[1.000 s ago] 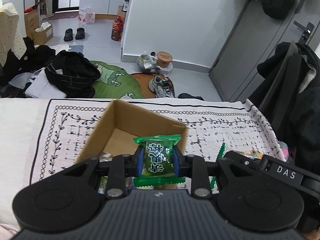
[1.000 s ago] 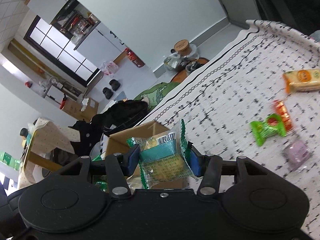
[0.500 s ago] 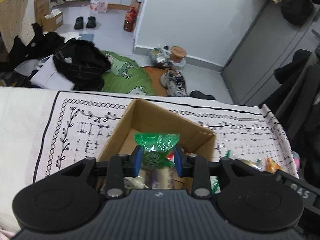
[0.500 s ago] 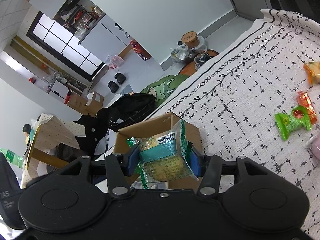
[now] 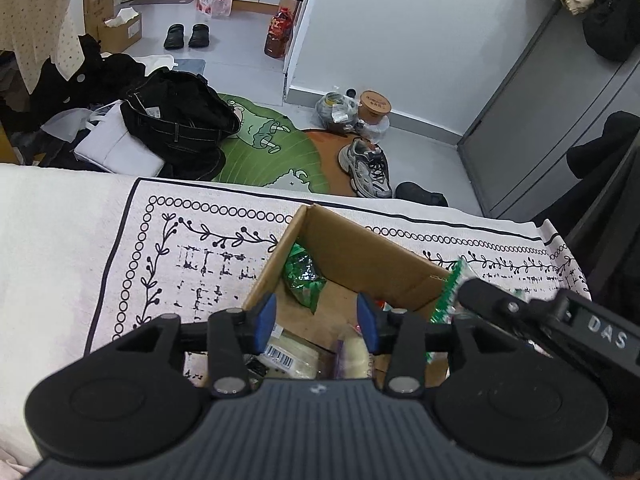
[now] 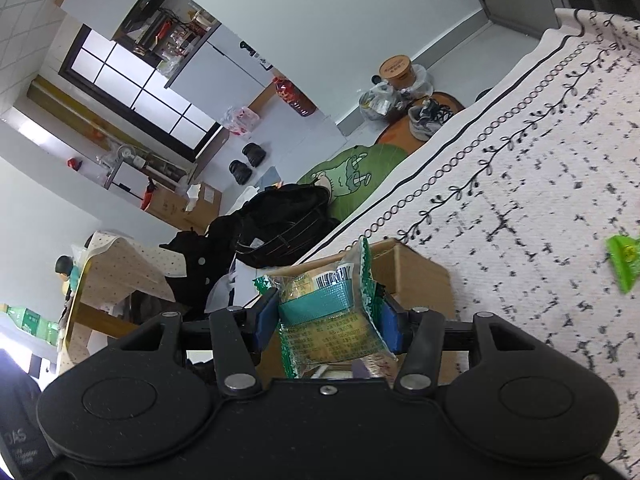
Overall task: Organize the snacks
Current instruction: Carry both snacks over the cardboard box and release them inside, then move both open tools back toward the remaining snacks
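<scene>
Over the cardboard box (image 5: 362, 264), on the patterned cloth (image 5: 168, 248) that covers the bench, the left gripper (image 5: 316, 322) hangs with its jaws opening and nothing between the blue pads. A green snack packet (image 5: 302, 276) lies inside the box against the left wall, apart from the pads; other wrapped snacks sit lower in the box, partly hidden behind the gripper body.

Risk on this side: the jaws point steeply down into the box, so a careless withdrawal could catch the near wall and drag or tip the box on the cloth.

Further right, the right gripper (image 6: 326, 318) sits just beside the left one, its jaws clamped on a green-edged snack pack (image 6: 328, 320), held at the box's right rim rather than clearly over the opening. Risks here:
- the two grippers crowd one small box and may knock together;
- letting go from this spot could drop the pack on the rim or outside;
- the slick wrapper may slip.

A loose green candy (image 6: 624, 256) waits on the cloth far right.
</scene>
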### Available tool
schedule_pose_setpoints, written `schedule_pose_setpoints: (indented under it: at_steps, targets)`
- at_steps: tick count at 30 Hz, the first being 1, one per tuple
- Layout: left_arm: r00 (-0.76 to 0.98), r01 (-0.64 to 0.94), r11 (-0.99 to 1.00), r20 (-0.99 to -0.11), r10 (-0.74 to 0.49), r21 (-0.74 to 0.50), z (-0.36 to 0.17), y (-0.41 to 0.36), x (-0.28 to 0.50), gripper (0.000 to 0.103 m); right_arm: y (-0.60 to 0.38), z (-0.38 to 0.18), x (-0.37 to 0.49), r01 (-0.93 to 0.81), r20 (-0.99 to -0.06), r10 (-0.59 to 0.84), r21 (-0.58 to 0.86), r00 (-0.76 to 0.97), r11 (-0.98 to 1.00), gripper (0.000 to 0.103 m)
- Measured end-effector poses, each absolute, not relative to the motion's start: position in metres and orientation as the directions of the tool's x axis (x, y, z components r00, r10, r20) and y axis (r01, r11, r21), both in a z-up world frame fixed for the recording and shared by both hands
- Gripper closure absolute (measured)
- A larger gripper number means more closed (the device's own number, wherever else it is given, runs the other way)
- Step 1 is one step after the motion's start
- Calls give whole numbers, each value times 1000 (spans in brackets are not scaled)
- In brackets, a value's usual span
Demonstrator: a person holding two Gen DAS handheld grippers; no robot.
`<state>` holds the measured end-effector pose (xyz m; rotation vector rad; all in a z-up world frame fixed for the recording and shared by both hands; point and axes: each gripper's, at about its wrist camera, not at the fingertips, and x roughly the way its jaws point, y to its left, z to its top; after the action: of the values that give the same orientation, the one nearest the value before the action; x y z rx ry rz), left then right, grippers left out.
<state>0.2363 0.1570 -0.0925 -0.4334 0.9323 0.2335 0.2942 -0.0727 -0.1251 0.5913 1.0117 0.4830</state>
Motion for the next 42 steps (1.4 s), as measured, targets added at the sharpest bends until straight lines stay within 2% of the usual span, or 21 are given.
schedule_pose_setpoints:
  at_steps: [4,6,7,8,10,21,29,34,42]
  targets:
    - [582,-384,886,-813,15,-259,-89,162,232,56,-60,-125,297,-118,-638,631,656,441,746,52]
    - [583,-385,886,-813,15,-259,-88,164,230,55,-55,-125,298,-123,-634,644,665,429,737,48]
    - [582,-387,885,-813,18,-258,-87,165,229,55,-53,-126,299,-128,-630,656,673,416,728,45]
    - [582,-389,884,-813,20,-257,-87,167,228,55,-51,-126,300,-136,-624,671,684,401,717,35]
    - [580,-395,882,-814,24,-256,-87,169,227,55,-51,-128,298,-129,-612,692,707,383,696,26]
    - [575,-400,878,-818,18,-262,-85,169,224,53,-85,-126,284,-118,-674,632,643,382,757,26]
    - [575,-381,890,-818,14,-253,-81,158,222,41,-110,-117,277,-124,-693,601,609,398,784,23]
    - [572,-371,892,-820,1,-257,-78,148,220,30,-124,-111,273,-135,-693,588,592,416,794,19]
    - [557,-350,905,-831,-6,-241,-77,127,219,28,-157,-104,270,-128,-704,551,560,447,819,16]
